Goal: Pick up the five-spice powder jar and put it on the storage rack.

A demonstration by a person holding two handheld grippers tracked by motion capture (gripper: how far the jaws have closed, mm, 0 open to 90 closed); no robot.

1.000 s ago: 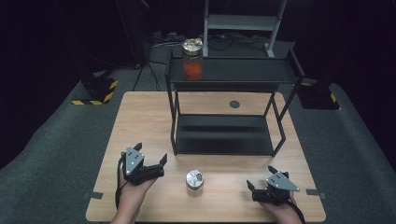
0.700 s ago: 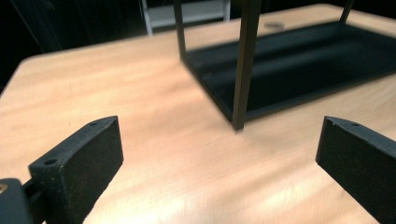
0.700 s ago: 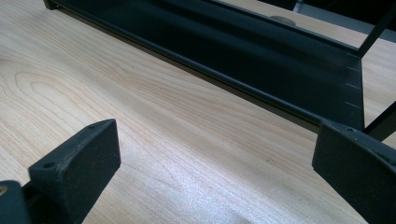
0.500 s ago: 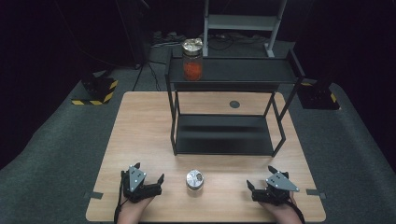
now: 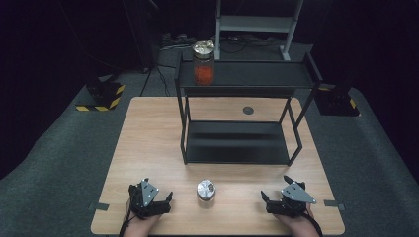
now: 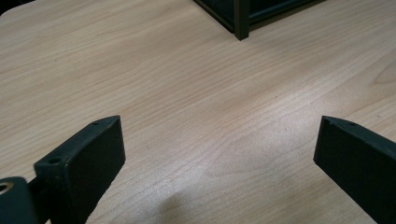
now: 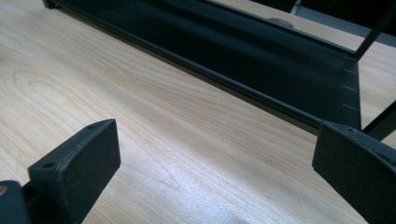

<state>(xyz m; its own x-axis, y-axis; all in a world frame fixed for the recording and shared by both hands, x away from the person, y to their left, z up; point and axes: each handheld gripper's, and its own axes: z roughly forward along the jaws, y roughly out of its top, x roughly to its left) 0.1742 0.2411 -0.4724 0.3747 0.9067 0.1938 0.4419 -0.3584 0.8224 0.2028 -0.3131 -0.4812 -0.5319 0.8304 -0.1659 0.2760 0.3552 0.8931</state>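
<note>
The small silver-lidded jar (image 5: 205,190) stands on the wooden table (image 5: 148,143), in front of the black 2-tier shelf (image 5: 237,148). The left gripper (image 5: 157,202) rests just left of the jar with jaws spread wide over bare wood. The right gripper (image 5: 276,201) rests well right of the jar, jaws likewise spread, holding nothing.

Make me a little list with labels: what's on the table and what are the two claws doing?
Table: light wooden table
Shelf: black metal two-level rack, far half of table
On top shelf: glass jar of orange stuff, at its left end
Near edge: small round silver-lidded jar, between the claws
Left claw: open, holding nothing
Right claw: open, holding nothing
</note>
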